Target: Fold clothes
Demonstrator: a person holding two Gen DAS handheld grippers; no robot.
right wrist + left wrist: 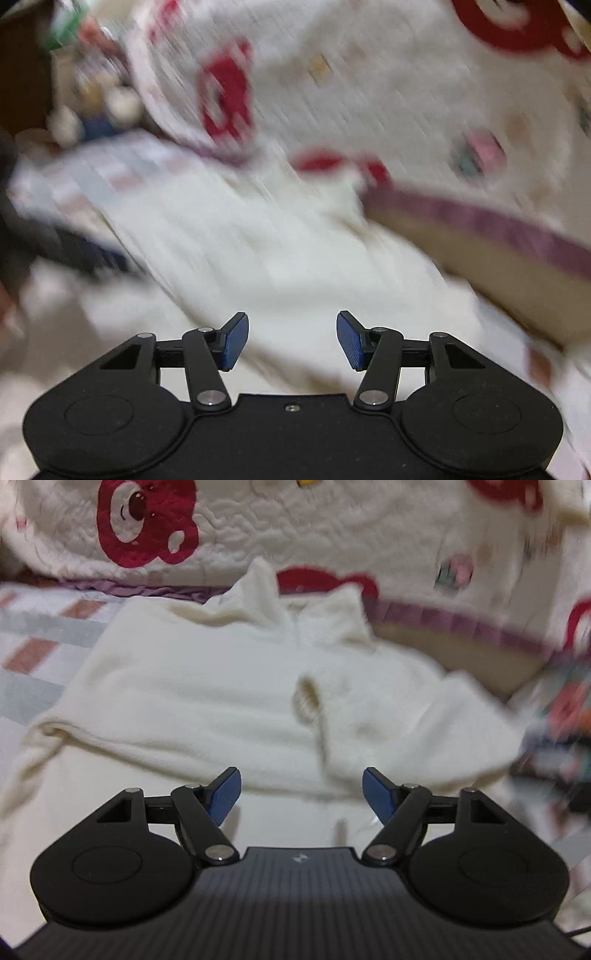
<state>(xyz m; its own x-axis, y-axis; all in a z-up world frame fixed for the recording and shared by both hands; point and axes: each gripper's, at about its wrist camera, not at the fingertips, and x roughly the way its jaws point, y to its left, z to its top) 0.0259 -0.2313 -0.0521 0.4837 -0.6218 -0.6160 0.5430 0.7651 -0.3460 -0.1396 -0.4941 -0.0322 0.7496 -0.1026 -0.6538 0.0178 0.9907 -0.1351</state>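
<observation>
A cream fleece garment [229, 686] lies in the middle of the left wrist view, spread on a bed, its collar [295, 602] toward the top of the frame and a zipper pull [314, 716] hanging near its centre. One side appears already folded over, leaving a thick rolled edge at the left of the frame. In the right wrist view the same garment [258, 251] fills the centre, heavily blurred.

The left hand-held gripper [301, 795] sits at the bottom centre of its frame with its blue pads wide apart and nothing between them; cloth shows behind the gap, but the pads do not press on it. The right hand-held gripper [291, 339] likewise has its jaws parted and empty.

Around the garment lie a checked bedsheet [33, 635] at the left and a quilted blanket [258, 528] with red bear prints across the top.

My reading is that one fold is done and both hands are free between folds. The next move likely calls for picking a fresh edge, perhaps the hem or the unfolded side, and pinching it with both hands before carrying it over.
</observation>
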